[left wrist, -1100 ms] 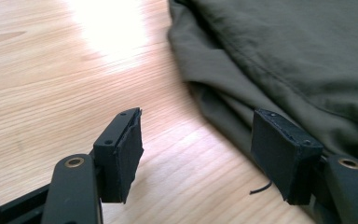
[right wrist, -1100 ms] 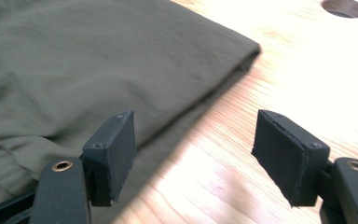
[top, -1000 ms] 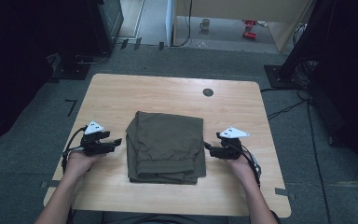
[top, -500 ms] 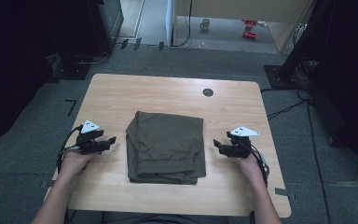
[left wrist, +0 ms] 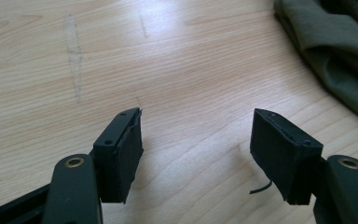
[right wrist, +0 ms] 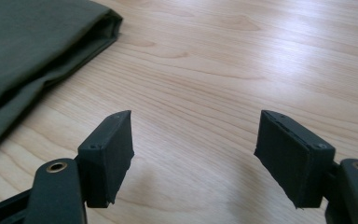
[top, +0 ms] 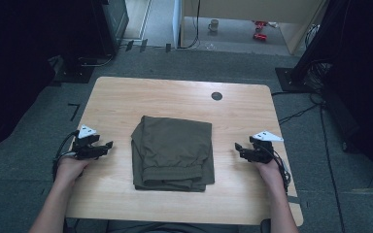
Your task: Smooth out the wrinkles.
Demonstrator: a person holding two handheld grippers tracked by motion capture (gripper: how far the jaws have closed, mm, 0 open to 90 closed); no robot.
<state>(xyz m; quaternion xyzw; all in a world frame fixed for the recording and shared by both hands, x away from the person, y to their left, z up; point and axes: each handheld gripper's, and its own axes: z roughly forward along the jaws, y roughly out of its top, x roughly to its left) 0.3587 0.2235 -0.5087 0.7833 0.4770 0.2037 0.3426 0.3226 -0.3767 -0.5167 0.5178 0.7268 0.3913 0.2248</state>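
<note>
Both grippers have their jaws wide apart with nothing between them. The left gripper point(top: 108, 144) sits left of the folded green cloth point(top: 173, 153), and the right gripper point(top: 238, 148) sits right of it. The cloth lies in the middle of the table point(top: 175, 94). If a jaw bumped or snagged an edge, the neat folds could slip open.

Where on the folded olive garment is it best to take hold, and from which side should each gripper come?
Probably at its two side edges. The folded garment lies flat between the open left gripper and the open right gripper, apart from both. Each can slide in level along the table from its own side and pinch the stacked layers, which show as a thick edge there.
</note>
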